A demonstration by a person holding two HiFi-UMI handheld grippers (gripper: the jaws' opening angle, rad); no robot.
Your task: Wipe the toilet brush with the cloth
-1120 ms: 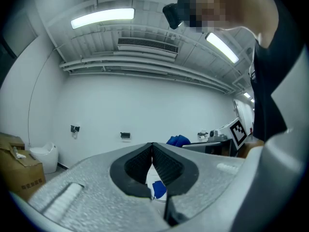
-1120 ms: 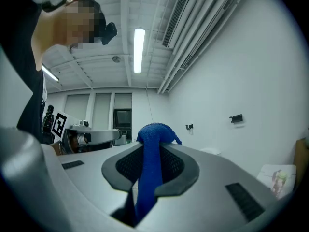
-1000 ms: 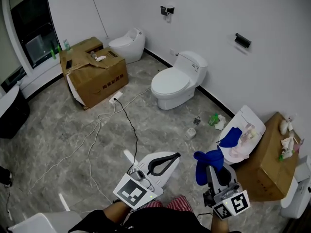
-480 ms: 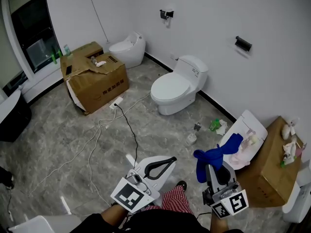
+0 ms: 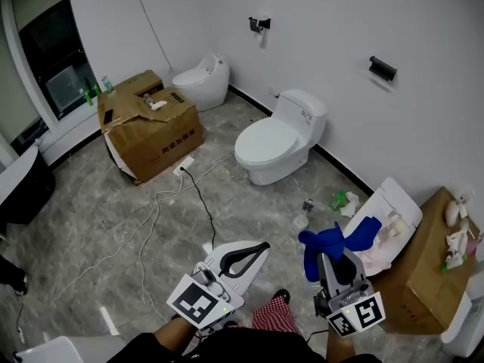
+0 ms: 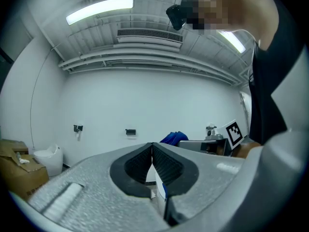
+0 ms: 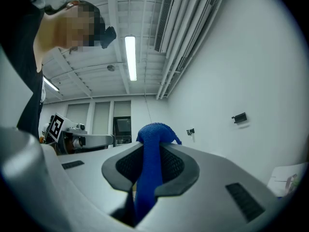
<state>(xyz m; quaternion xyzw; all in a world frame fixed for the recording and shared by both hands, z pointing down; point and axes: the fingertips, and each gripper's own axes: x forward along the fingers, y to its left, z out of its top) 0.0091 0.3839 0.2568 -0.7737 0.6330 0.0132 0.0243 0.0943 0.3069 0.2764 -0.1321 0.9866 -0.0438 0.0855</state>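
Over grey marbled floor point(image 5: 91, 203), held blue cloth point(image 5: 321, 248), white toilet point(image 5: 276, 138), cardboard box point(image 5: 151, 131)

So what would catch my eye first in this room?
The bright blue cloth stands out most, pinched in the right tool low in the head view. Beyond it a white toilet sits mid-room on the grey marbled floor. A second toilet stands by the far wall, next to a battered cardboard box.

Bare test room holding several toilets point(image 5: 276, 138) and cardboard boxes point(image 5: 155, 131).
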